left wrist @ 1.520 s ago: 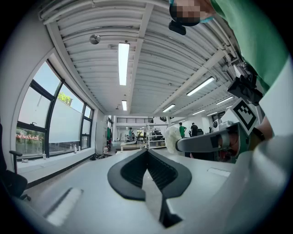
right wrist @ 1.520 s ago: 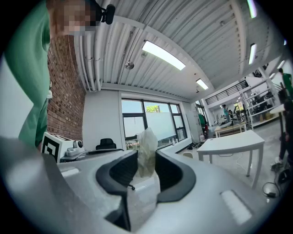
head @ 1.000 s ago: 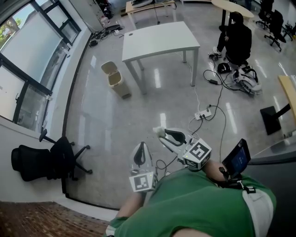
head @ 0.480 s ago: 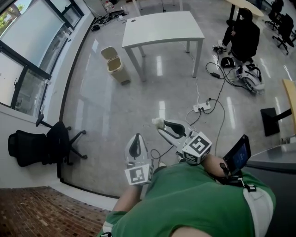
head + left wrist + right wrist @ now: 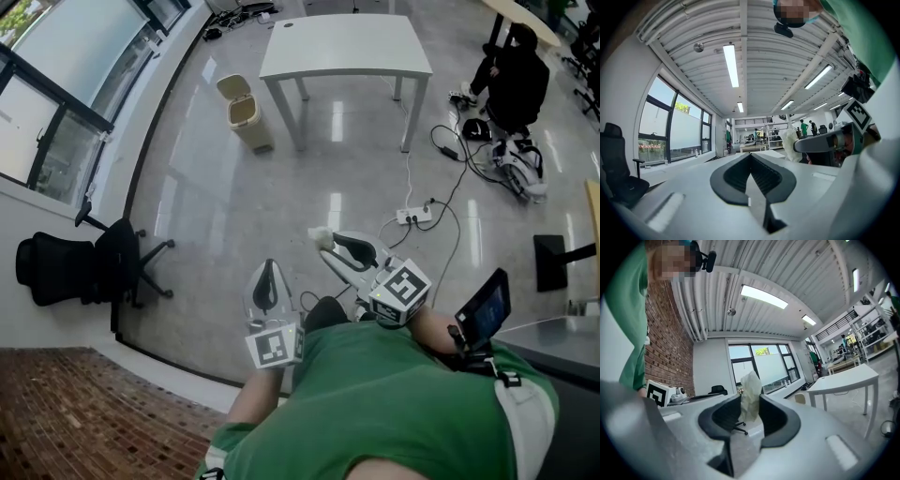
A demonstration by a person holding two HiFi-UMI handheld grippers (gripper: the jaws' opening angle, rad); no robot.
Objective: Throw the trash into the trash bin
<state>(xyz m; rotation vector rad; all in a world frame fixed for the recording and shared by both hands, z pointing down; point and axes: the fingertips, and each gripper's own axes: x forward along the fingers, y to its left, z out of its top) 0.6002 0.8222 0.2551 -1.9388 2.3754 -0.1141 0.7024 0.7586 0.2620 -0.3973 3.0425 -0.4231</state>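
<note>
A beige trash bin (image 5: 246, 112) with its lid up stands on the floor beside a white table (image 5: 347, 47), far ahead of both grippers. My right gripper (image 5: 328, 246) is shut on a crumpled white tissue (image 5: 321, 236), which sticks up between the black pads (image 5: 776, 420) as the tissue (image 5: 751, 394). The bin (image 5: 800, 398) shows small beyond the right gripper (image 5: 751, 404), left of the table (image 5: 843, 376). My left gripper (image 5: 269, 267) is held level beside it. In its own view the left gripper (image 5: 750, 157) has its jaws together with nothing between them.
A black office chair (image 5: 84, 272) stands by the window wall at left. A power strip with cables (image 5: 412, 216) lies on the floor to the right. A person in black (image 5: 516, 80) sits on the floor past the table. A dark screen (image 5: 483, 309) hangs at my right.
The floor scene has shifted in the head view, with the table a little larger. Both grippers stay out in front; the right still grips the tissue and the left stays shut.
</note>
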